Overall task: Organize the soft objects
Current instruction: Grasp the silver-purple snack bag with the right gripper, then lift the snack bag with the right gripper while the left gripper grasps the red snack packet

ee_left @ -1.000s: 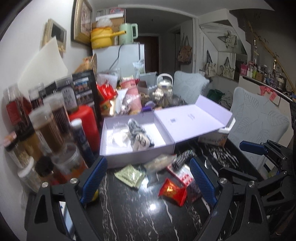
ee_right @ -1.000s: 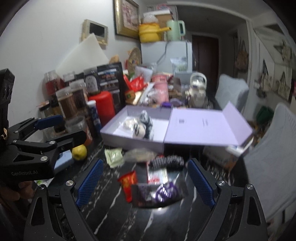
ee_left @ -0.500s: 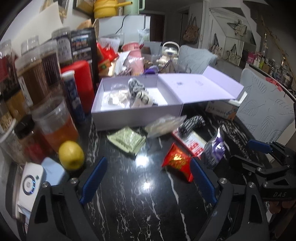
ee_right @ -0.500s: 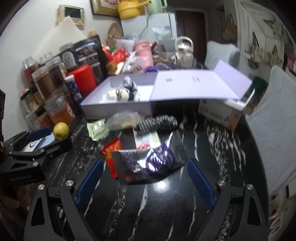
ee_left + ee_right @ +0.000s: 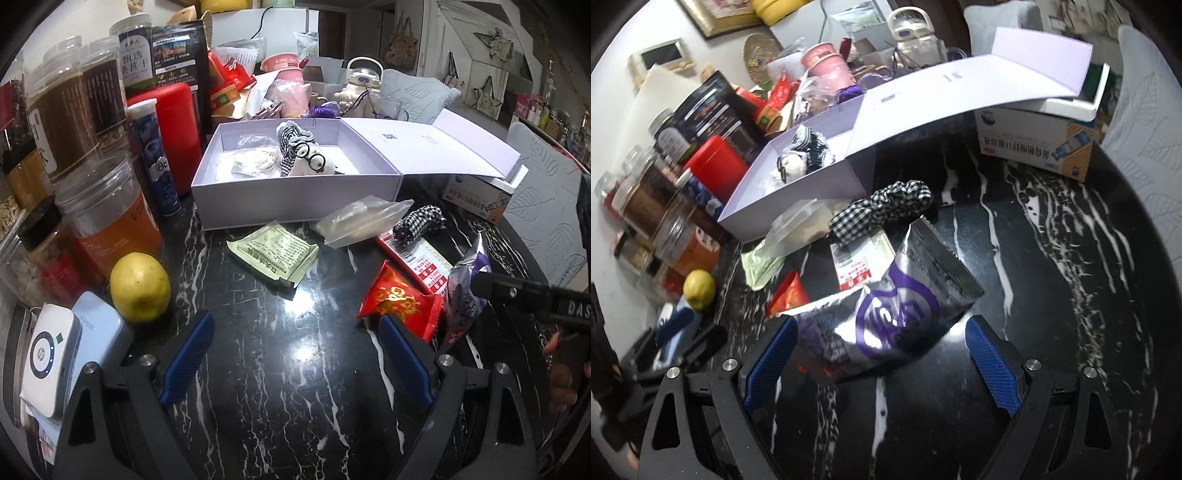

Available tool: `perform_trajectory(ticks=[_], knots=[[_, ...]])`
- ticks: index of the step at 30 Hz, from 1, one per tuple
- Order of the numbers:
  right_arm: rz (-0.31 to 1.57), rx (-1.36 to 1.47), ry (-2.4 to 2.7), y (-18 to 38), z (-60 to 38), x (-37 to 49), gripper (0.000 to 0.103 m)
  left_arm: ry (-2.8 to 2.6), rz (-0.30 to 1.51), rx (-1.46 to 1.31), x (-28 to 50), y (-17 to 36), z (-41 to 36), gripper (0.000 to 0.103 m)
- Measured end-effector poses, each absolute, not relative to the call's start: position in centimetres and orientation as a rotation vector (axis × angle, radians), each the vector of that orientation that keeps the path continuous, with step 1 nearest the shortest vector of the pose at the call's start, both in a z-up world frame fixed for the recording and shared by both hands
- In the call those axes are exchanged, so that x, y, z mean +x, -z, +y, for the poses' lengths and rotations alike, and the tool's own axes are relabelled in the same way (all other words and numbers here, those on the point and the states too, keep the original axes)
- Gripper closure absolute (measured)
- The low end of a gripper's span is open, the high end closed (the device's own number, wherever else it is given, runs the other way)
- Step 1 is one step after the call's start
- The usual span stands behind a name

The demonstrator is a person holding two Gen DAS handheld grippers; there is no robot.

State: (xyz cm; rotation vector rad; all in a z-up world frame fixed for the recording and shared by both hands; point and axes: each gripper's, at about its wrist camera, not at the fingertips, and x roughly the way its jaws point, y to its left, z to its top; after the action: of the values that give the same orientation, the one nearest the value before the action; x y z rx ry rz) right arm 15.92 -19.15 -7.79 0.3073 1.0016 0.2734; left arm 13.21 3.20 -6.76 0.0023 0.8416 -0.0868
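Change: both grippers have dropped toward the tabletop since the earlier frames; the far wall has left view and the loose packets now fill the near field
Table: black marble with white veins, bare at the near edge
Box: lilac, lid folded open to the right, far centre; a plush toy with glasses already lies inside
Purple-and-silver pouch: the likely target, crumpled, standing between the right gripper's fingers with no pad pressing on it
Checked scrunchie: just beyond the pouch, near the box front
Clear bag: left of the scrunchie, against the box front
Green sachet: flat, near centre
Red packet: touching the pouch on its left
Right gripper: jaws spread wide, empty
Left gripper: jaws spread wide, empty, over bare marble
Advice: centre the pouch's body between the pads, close gently so the foil does not slip out, keep clear of the red packet
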Motion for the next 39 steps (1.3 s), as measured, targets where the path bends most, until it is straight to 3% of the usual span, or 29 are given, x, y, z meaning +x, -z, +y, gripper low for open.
perform_trajectory(ticks=[10, 16, 19, 27, 30, 39], knots=[[1.051, 0.238, -0.258, 9.2, -17.5, 18.9, 0.011, 0.112, 0.846, -0.012, 14.5, 6.9, 3.2, 0.011], [1.028, 0.078, -0.257, 9.5, -16.5, 18.1, 0.045, 0.154, 0.85, -0.024, 14.7, 6.8, 2.6, 0.011], [1.024, 0.038, -0.259, 9.5, -16.8, 17.4, 0.052, 0.198, 0.857, -0.043, 14.6, 6.8, 2.0, 0.011], [1.029, 0.061, -0.265, 9.3, -18.7, 15.9, 0.052, 0.3, 0.88, -0.051, 14.8, 7.3, -0.4, 0.011], [1.032, 0.056, -0.256, 9.3, -19.2, 15.5, 0.039, 0.33, 0.888, -0.036, 15.2, 7.6, -1.4, 0.011], [1.026, 0.059, -0.259, 9.2, -20.4, 13.9, 0.038, 0.374, 0.955, -0.041, 16.6, 9.5, -2.3, 0.011]])
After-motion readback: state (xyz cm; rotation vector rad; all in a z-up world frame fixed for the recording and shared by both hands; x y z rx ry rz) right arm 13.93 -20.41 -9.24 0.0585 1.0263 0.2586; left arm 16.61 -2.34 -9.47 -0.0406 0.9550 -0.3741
